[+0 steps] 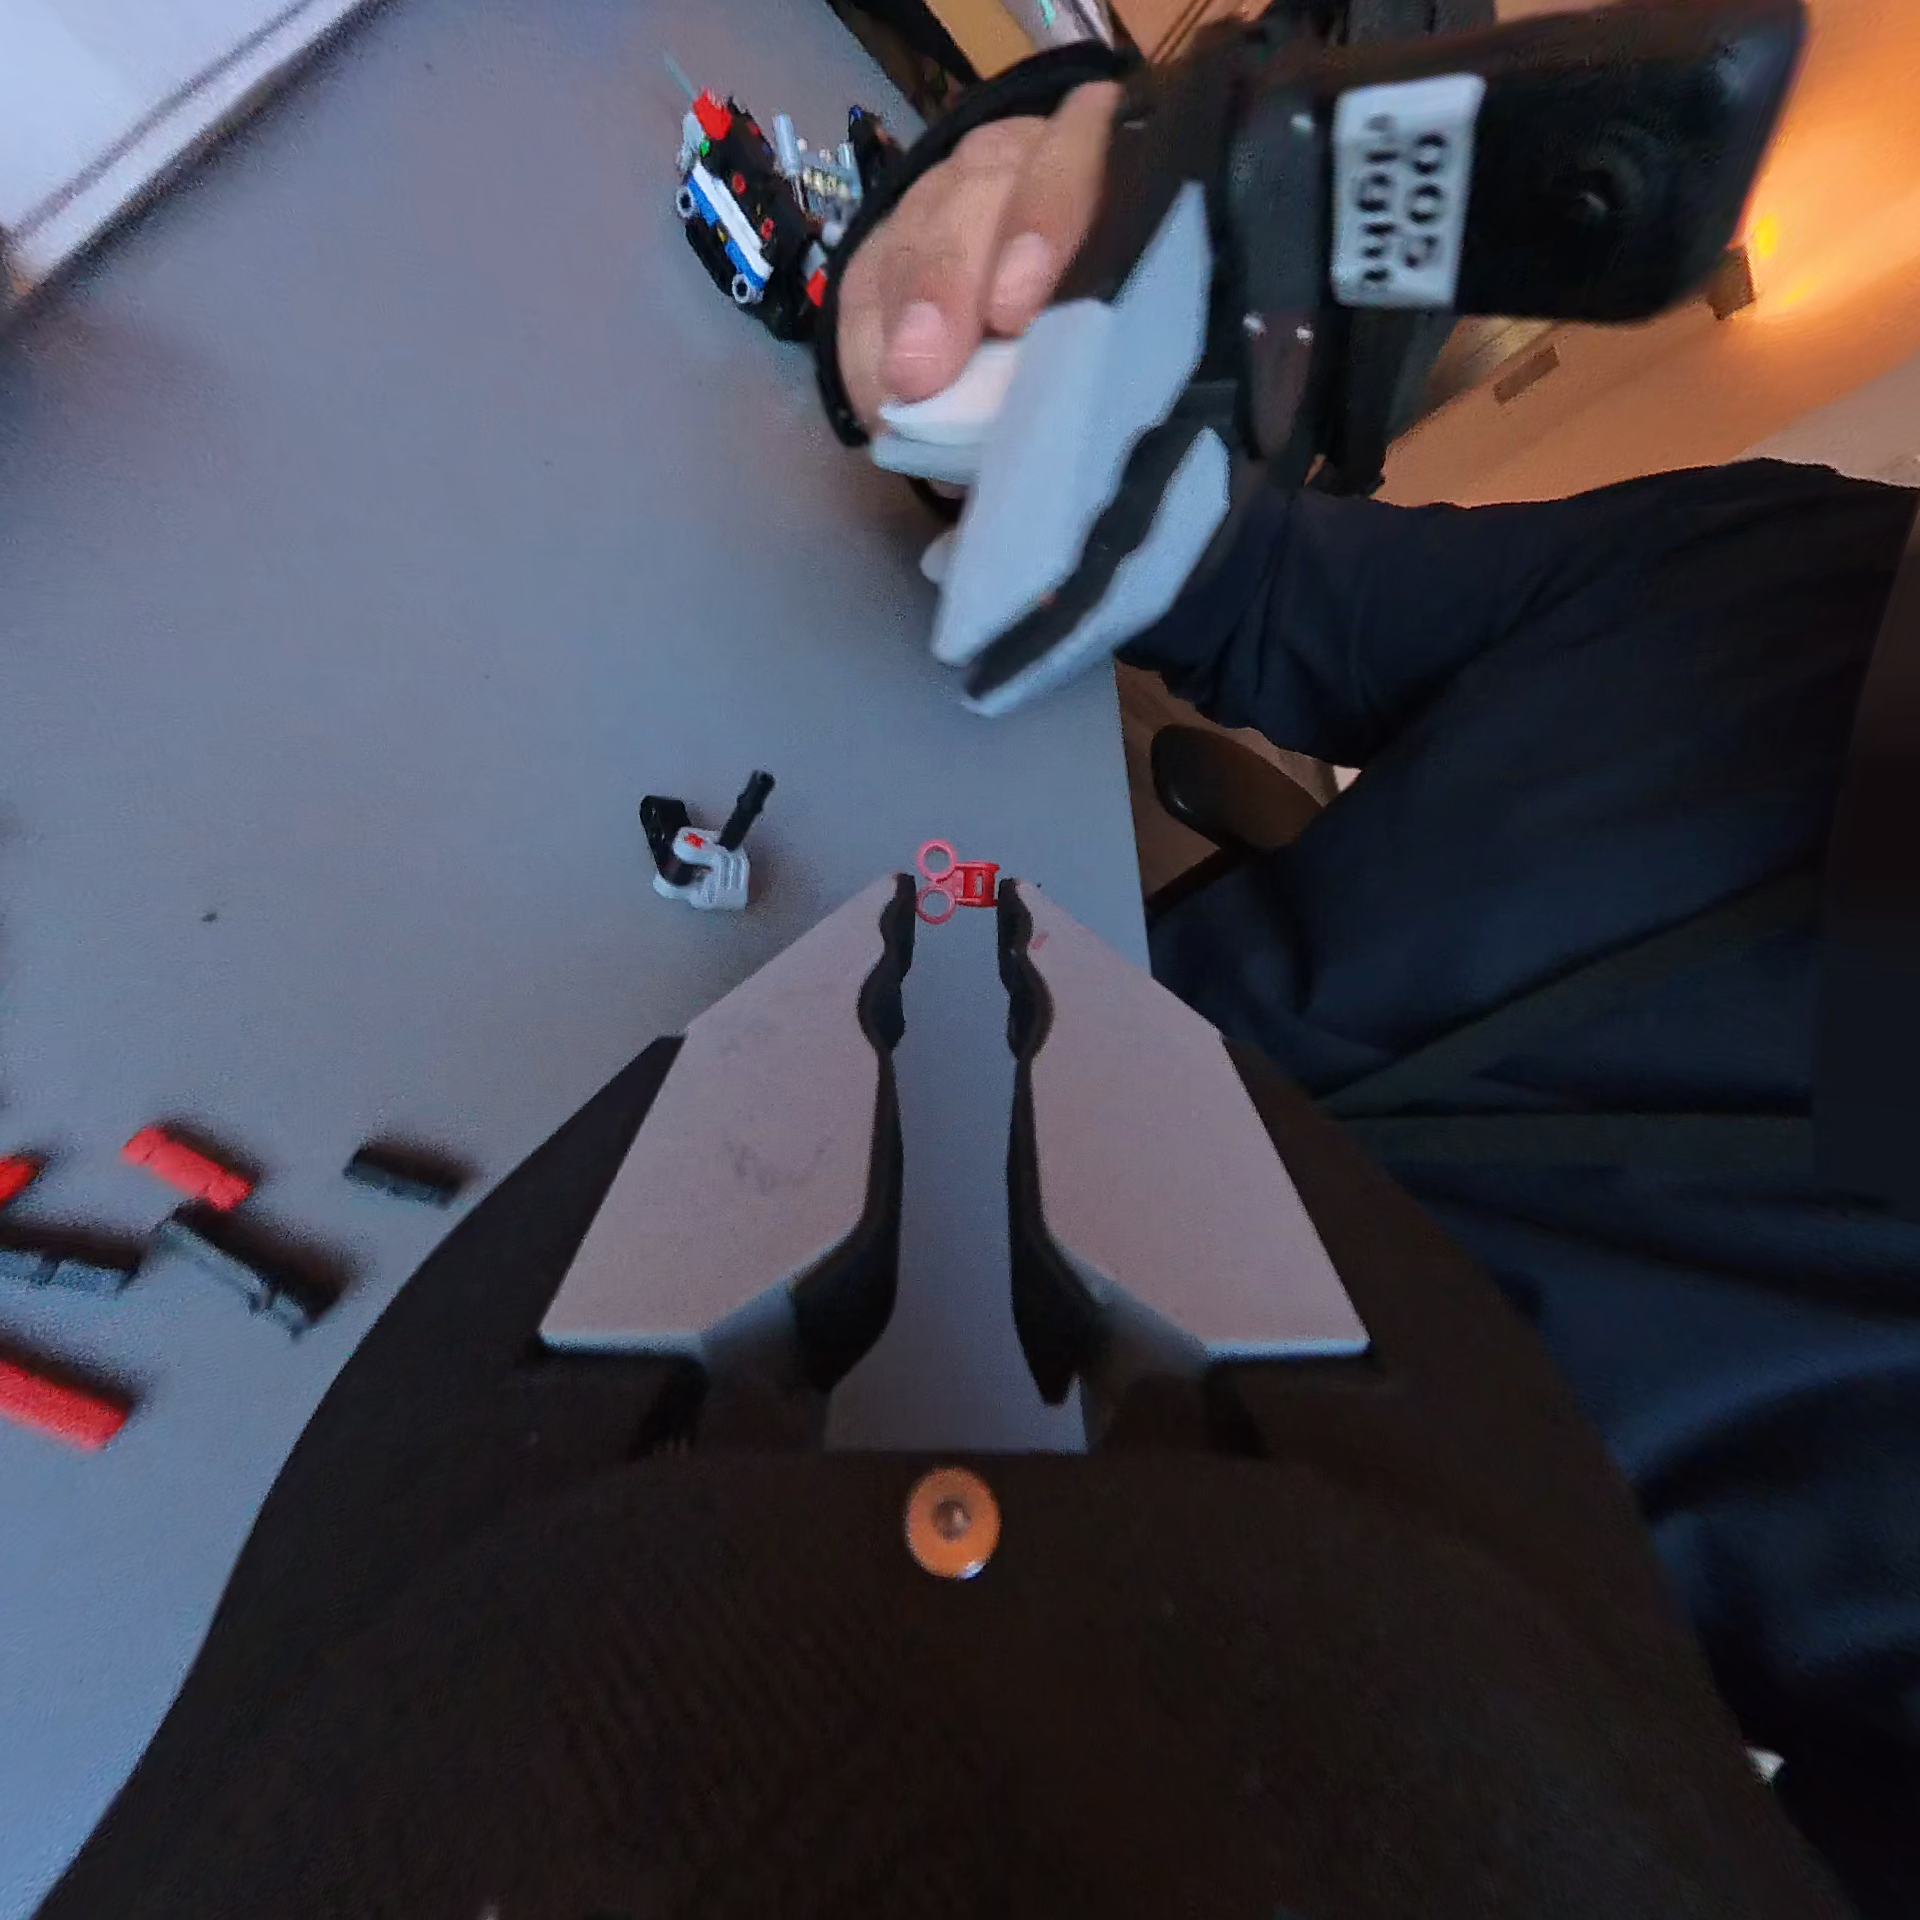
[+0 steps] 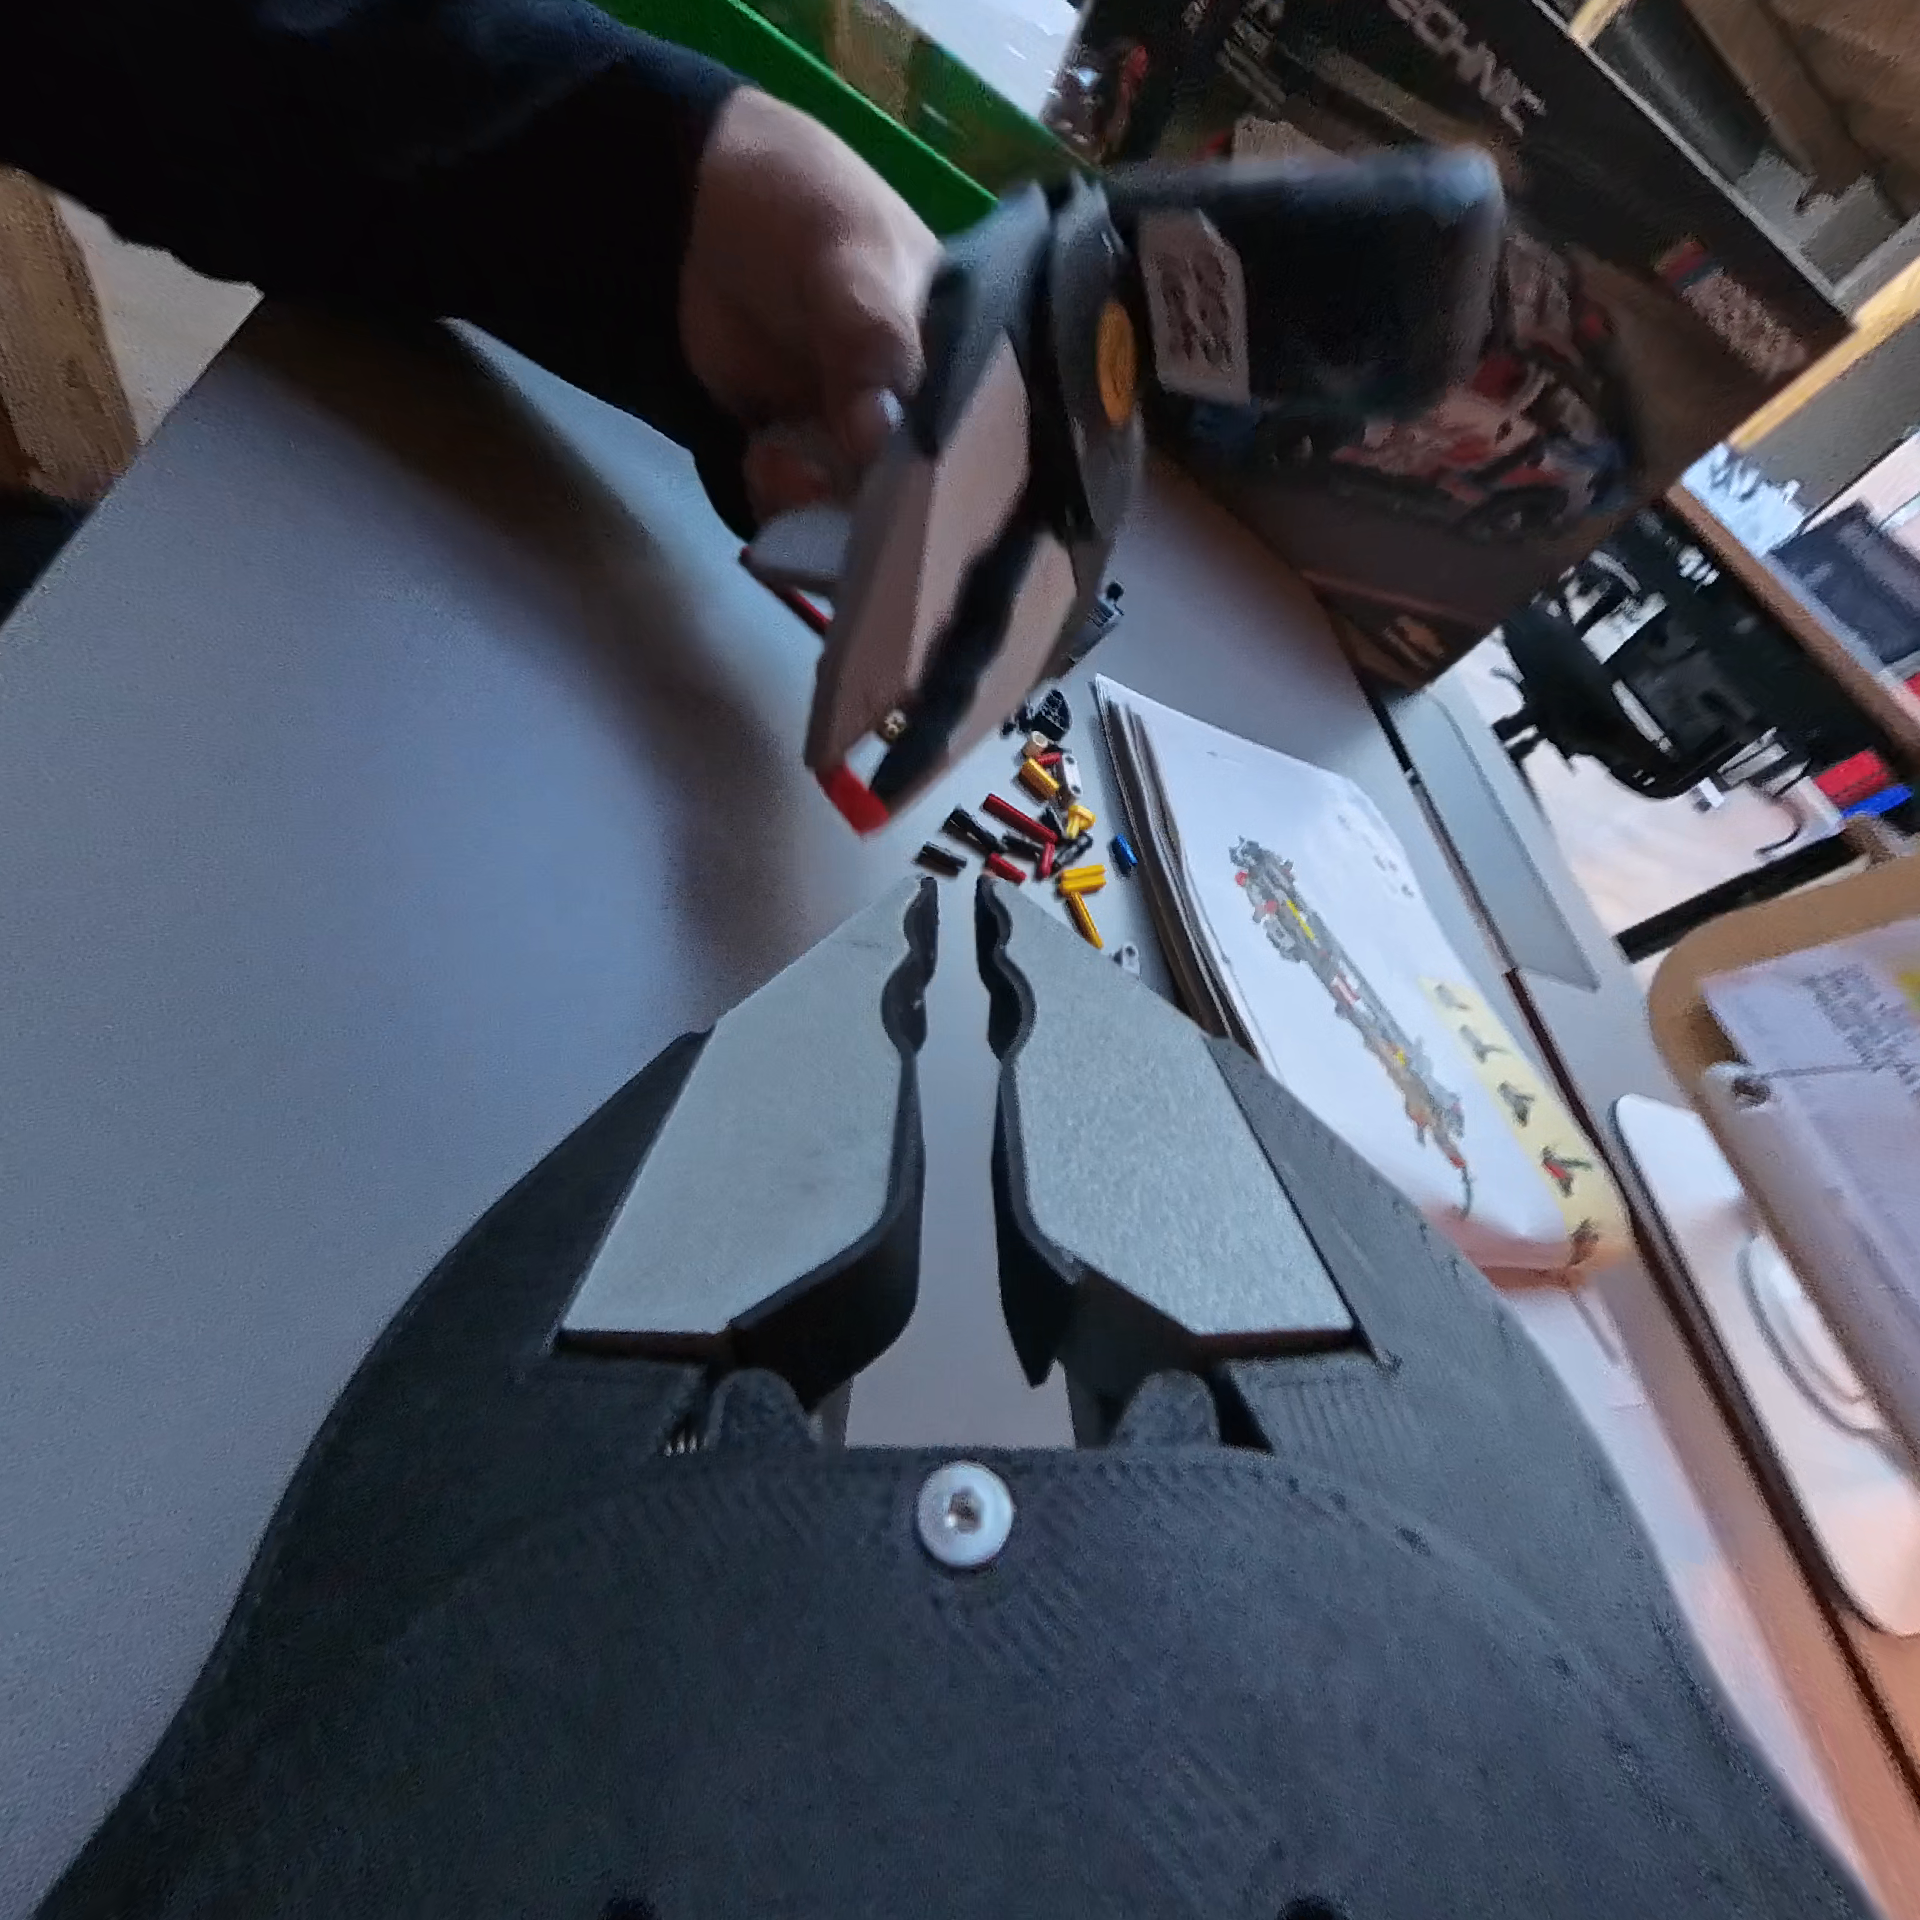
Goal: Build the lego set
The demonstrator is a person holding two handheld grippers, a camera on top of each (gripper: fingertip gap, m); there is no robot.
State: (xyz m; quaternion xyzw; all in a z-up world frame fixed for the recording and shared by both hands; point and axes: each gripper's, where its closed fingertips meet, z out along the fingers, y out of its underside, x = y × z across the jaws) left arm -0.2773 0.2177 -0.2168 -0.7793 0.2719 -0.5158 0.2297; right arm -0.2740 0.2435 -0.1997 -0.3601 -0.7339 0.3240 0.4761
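Our left claw hangs tilted over the bench near its edge, fingertips clamped on a small red connector, one pad at each end. Just to its left sits a little grey-and-black assembly. From the right view, that same claw is angled down with a hand wrapped round its grip, red piece at the tips. Our right claw points low across the bench, fingers a narrow slit apart, nothing between them, a heap of pins just ahead, a booklet beside those.
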